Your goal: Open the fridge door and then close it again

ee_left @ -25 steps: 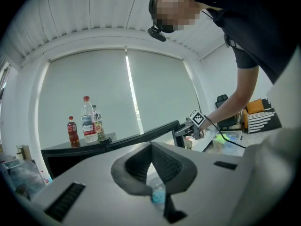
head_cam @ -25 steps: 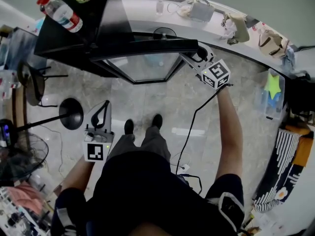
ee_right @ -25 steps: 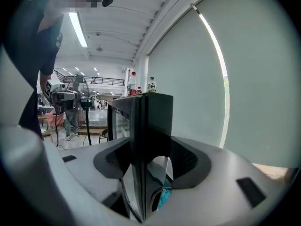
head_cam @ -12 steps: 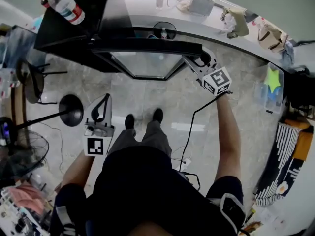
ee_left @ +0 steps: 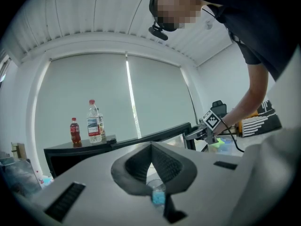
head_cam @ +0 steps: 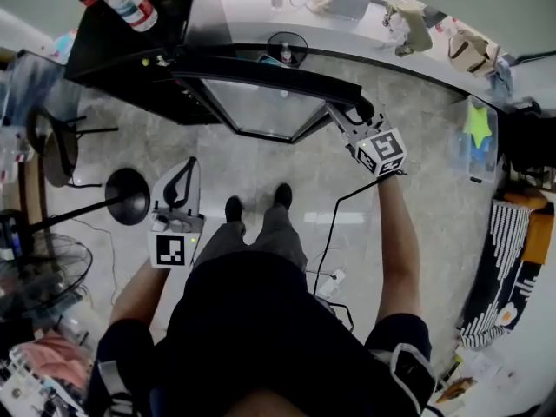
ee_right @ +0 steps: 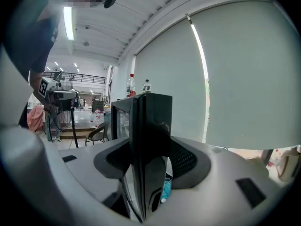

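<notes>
A low black fridge (head_cam: 122, 55) stands at the upper left of the head view, with its glass door (head_cam: 261, 107) swung out. My right gripper (head_cam: 349, 115) is clamped on the door's free edge. In the right gripper view that black door edge (ee_right: 150, 126) stands upright between the jaws of the right gripper (ee_right: 153, 166). My left gripper (head_cam: 184, 181) hangs over the floor, left of the person's legs, shut and empty. In the left gripper view the left gripper (ee_left: 153, 161) points at the fridge (ee_left: 80, 154), and the right gripper (ee_left: 207, 128) shows at the door's end.
Two bottles (head_cam: 130, 3) stand on the fridge top. A stand with a round black base (head_cam: 129, 196) and a chair (head_cam: 56, 146) are to the left. A curved ledge (head_cam: 382, 46) with bags runs behind. A cable (head_cam: 334, 233) trails across the floor.
The door's free end has swung a little toward the person, carried by the right gripper. The left gripper has drifted slightly forward and stays shut.
</notes>
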Demonstrator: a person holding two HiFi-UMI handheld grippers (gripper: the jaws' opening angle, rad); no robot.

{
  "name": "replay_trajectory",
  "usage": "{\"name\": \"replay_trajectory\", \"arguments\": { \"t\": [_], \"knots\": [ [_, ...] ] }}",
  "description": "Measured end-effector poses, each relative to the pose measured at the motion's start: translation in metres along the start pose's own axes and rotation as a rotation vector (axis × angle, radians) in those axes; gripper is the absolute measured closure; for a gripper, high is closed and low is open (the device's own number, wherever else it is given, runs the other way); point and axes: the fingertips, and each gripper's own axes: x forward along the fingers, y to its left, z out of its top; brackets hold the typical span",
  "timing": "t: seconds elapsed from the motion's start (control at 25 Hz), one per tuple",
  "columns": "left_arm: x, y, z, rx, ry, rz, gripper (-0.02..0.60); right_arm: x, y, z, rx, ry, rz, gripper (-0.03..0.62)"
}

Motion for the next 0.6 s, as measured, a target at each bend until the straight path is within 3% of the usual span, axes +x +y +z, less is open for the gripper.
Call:
{"name": "replay_trajectory", "arguments": {
  "t": [0.6],
  "knots": [
    [-0.056,0.035,-0.009,-0.021,-0.082,-0.096,0.56,-0.038,0.092,-0.008,0.048,0.002,-0.217,0.356]
  ]
}}
